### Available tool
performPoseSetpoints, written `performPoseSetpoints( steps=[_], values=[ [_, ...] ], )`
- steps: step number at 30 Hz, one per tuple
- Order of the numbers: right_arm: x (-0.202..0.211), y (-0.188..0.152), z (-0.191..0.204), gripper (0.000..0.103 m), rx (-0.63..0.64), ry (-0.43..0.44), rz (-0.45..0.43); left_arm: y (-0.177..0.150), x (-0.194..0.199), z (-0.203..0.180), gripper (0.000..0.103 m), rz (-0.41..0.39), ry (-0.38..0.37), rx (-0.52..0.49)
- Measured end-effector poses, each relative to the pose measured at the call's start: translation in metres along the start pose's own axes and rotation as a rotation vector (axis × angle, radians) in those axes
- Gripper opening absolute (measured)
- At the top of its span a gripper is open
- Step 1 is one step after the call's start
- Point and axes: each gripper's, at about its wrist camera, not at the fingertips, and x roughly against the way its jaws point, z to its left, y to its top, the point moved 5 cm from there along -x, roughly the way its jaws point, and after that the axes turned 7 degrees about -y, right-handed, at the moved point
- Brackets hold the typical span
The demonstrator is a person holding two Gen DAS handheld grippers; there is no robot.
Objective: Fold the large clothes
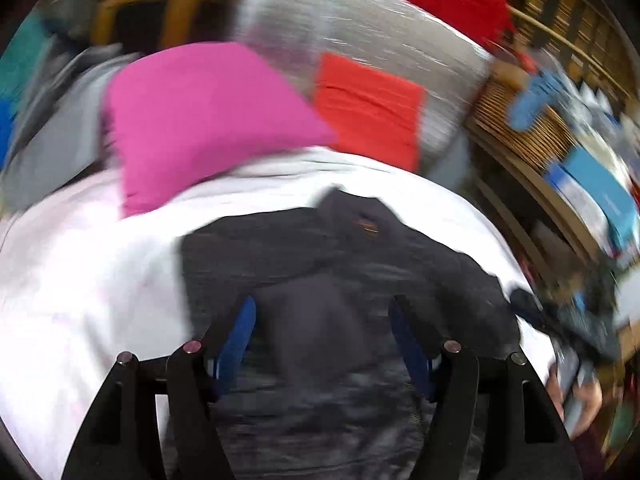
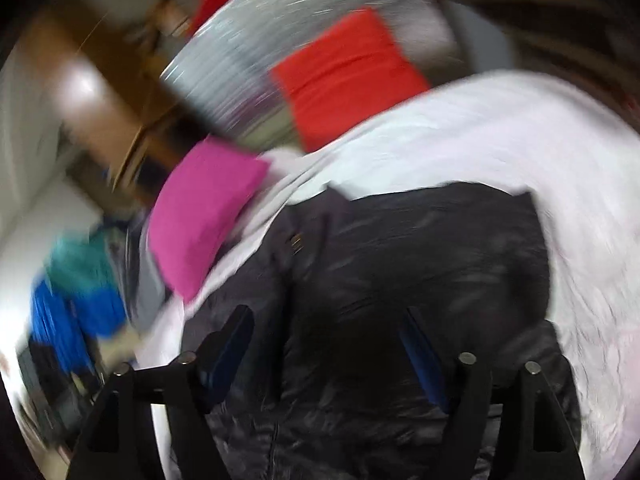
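Note:
A dark puffer jacket (image 1: 320,264) lies spread on a white sheet (image 1: 88,280), its collar with a small orange mark pointing away from me. In the left wrist view my left gripper (image 1: 322,308) hangs just over the jacket's near part, jaws open, blue pads apart, nothing pinched. In the right wrist view the same jacket (image 2: 420,248) fills the middle. My right gripper (image 2: 328,316) stands open above it with only fabric below. Both views are motion-blurred.
A pink pillow (image 1: 200,120) and an orange-red pillow (image 1: 368,108) lie beyond the jacket on a grey cover (image 1: 380,28). Wooden shelves (image 1: 560,152) with blue items stand at the right. A hand (image 1: 580,396) shows at the sheet's right edge. Blue and teal clothes (image 2: 80,292) pile up left.

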Motion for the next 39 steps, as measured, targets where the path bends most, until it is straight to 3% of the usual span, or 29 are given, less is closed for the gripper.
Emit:
performPoseSetpoints(
  steps=[4,8,12,15,19,21,22,23,25,28,31,33,36,39],
  values=[
    [-0.015,-0.021,0.066,0.083,0.276,-0.042,0.009,-0.010,-0.009,0.057,0.069,0.067,0.167,0.129],
    [-0.045,-0.045,0.116,0.084,0.566,-0.204,0.017,-0.026,-0.019,0.082,0.069,0.165,0.204,0.172],
    [-0.075,-0.055,0.126,0.081,0.667,-0.365,-0.002,-0.038,-0.033,0.081,0.069,0.219,0.217,0.145],
    [-0.080,-0.047,0.108,0.036,0.543,-0.348,0.020,-0.046,-0.047,0.078,0.069,0.265,0.240,0.120],
    [-0.070,-0.019,0.049,0.036,0.140,-0.228,0.073,-0.054,-0.060,0.080,0.071,0.310,0.250,0.136],
    [-0.061,-0.016,-0.010,0.036,-0.187,-0.095,0.126,-0.055,-0.062,0.080,0.071,0.312,0.252,0.128],
    [-0.062,-0.019,-0.027,0.041,-0.288,-0.036,0.156,-0.055,-0.065,0.080,0.072,0.316,0.241,0.124],
    [-0.065,-0.031,-0.057,0.045,-0.477,0.075,0.236,-0.056,-0.067,0.077,0.072,0.323,0.225,0.121],
    [-0.064,-0.048,-0.081,0.050,-0.614,0.170,0.303,-0.059,-0.074,0.075,0.072,0.336,0.219,0.108],
    [-0.050,-0.052,-0.086,0.050,-0.603,0.207,0.327,-0.060,-0.077,0.070,0.072,0.335,0.248,0.061],
    [-0.039,-0.052,-0.086,0.060,-0.499,0.180,0.385,-0.059,-0.078,0.071,0.072,0.335,0.253,0.048],
    [-0.038,-0.054,-0.084,0.060,-0.396,0.170,0.446,-0.060,-0.079,0.071,0.072,0.338,0.253,0.036],
    [-0.031,-0.053,-0.076,0.060,-0.293,0.150,0.466,-0.058,-0.078,0.072,0.072,0.334,0.253,0.043],
    [-0.025,-0.046,-0.075,0.060,-0.280,0.170,0.453,-0.055,-0.074,0.074,0.072,0.313,0.284,0.029]
  ],
)
